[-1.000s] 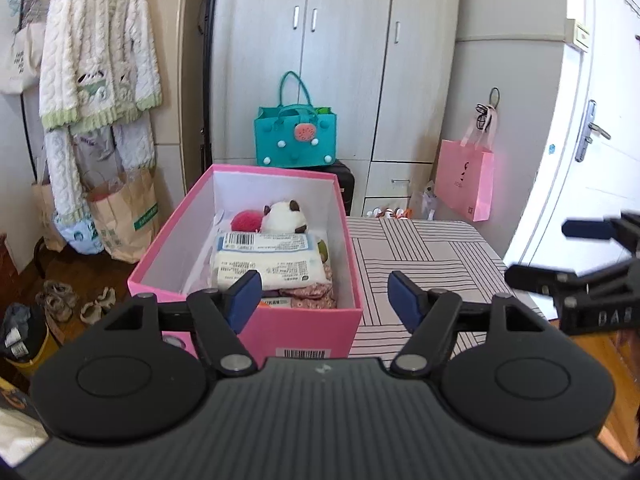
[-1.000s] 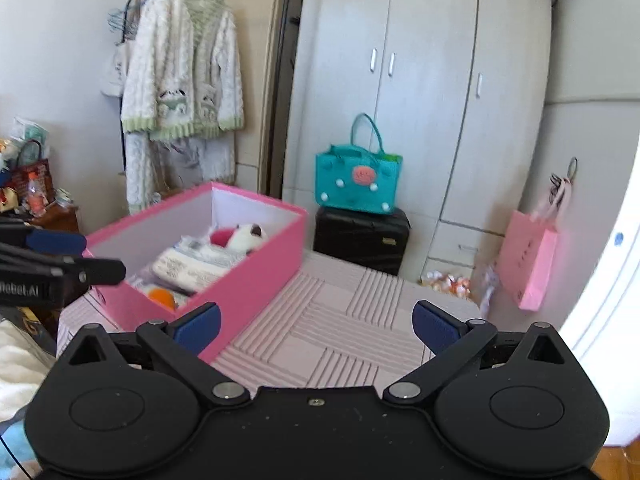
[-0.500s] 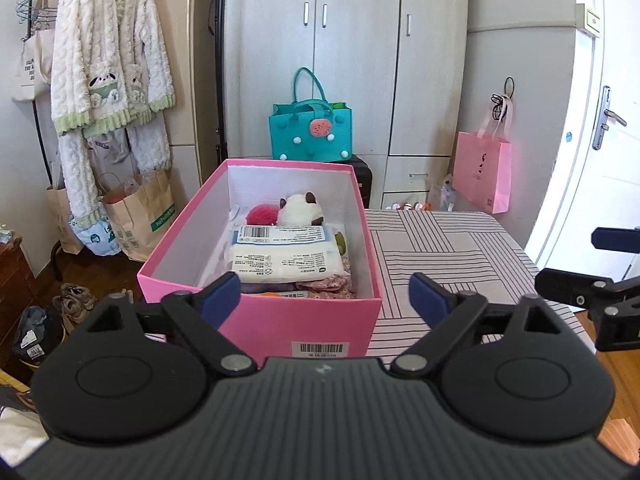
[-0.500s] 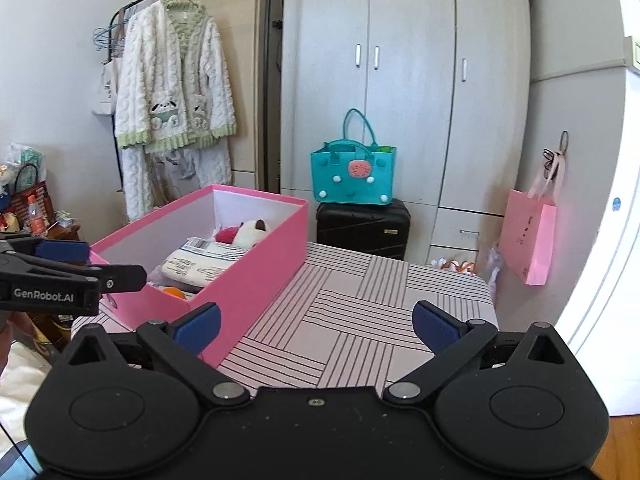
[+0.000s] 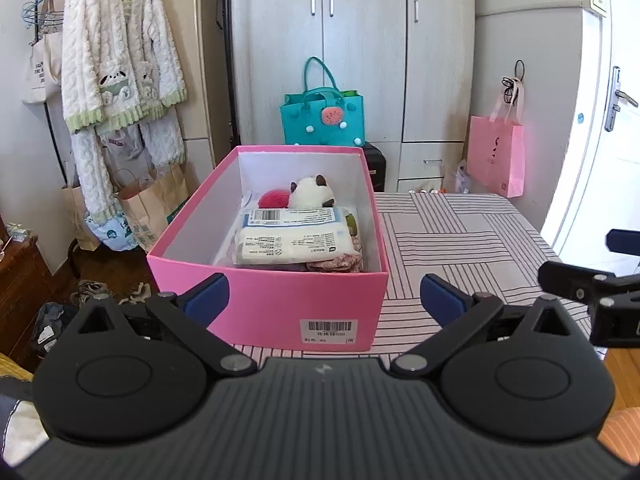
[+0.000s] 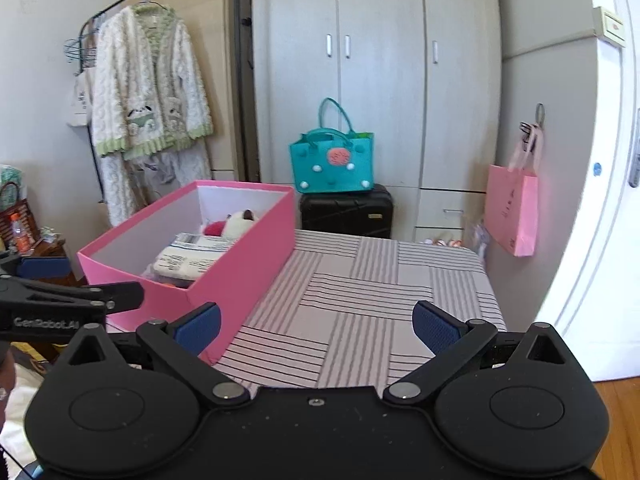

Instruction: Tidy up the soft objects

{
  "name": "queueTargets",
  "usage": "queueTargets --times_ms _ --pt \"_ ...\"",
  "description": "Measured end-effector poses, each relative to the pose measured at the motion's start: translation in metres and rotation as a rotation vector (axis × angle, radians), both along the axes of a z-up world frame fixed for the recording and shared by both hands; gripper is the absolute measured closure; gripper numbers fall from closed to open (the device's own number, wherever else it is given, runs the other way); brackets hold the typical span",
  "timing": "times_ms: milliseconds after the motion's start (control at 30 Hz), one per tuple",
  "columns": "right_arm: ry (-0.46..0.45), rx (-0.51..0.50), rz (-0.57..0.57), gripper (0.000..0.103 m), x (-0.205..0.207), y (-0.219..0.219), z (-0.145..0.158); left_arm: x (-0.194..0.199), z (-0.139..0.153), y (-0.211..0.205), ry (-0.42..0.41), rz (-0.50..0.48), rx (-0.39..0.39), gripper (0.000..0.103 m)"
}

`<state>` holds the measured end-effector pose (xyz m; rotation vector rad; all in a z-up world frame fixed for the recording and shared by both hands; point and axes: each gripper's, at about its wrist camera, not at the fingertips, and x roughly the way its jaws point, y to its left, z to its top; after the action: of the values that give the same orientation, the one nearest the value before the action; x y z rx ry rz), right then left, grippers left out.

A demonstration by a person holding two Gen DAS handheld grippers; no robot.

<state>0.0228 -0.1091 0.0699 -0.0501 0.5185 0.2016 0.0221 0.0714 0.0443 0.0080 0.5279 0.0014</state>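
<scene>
Counted: one pink box (image 5: 280, 304); one white wipes pack (image 5: 294, 240); one plush toy (image 5: 310, 192); one red pom-pom (image 5: 273, 199); one teal tote (image 5: 322, 118); one pink paper bag (image 5: 496, 156); one black suitcase (image 6: 346, 210).

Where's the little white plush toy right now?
The white plush toy lies inside the pink box at its far end, beside a red fluffy ball and behind the white wipes pack; the box sits on the striped table's left side.

Striped tabletop (image 6: 360, 304) bare right of pink box (image 5: 280, 308), box top open
</scene>
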Motion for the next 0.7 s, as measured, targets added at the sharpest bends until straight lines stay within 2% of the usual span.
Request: queueTargets --times_ms 333,700 --pt "-0.031 -0.025 -0.047 0.0 -0.012 0.001 0.002 0.001 -0.005 0.001 0.021 0.011 0.006 0.0" --pt "-0.001 0.006 -0.1 0.0 -0.01 -0.003 0.0 0.0 -0.004 0.0 0.012 0.013 0.005 0.0"
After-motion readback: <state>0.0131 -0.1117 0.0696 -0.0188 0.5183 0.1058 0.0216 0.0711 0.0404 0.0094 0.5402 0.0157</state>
